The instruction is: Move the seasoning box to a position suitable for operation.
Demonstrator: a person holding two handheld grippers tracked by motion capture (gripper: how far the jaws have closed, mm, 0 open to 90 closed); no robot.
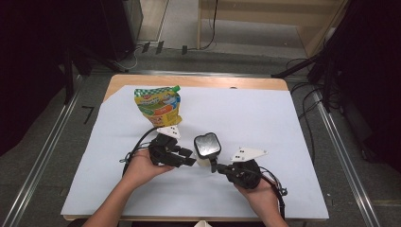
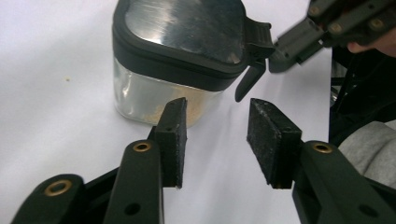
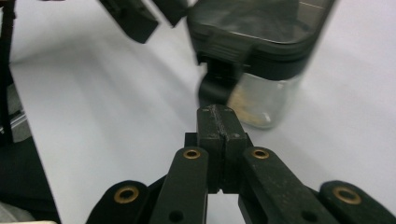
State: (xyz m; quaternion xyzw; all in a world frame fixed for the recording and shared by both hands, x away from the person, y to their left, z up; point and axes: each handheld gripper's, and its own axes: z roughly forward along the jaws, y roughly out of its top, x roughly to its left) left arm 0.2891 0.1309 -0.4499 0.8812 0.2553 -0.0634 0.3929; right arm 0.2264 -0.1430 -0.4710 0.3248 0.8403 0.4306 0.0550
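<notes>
jaws hover over white sheet on wooden table.

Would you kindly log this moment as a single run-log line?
left gripper: open, empty, beside jar | right gripper: shut, empty, at lid latch | pouch: untouched, behind

The jar is clear glass or plastic, its lid brushed glossy metal rimmed in matt black plastic. Behind the jar, the pouch looks shiny; the sheet underneath looks like smooth matt paper.

Grey floor, wooden table
</notes>
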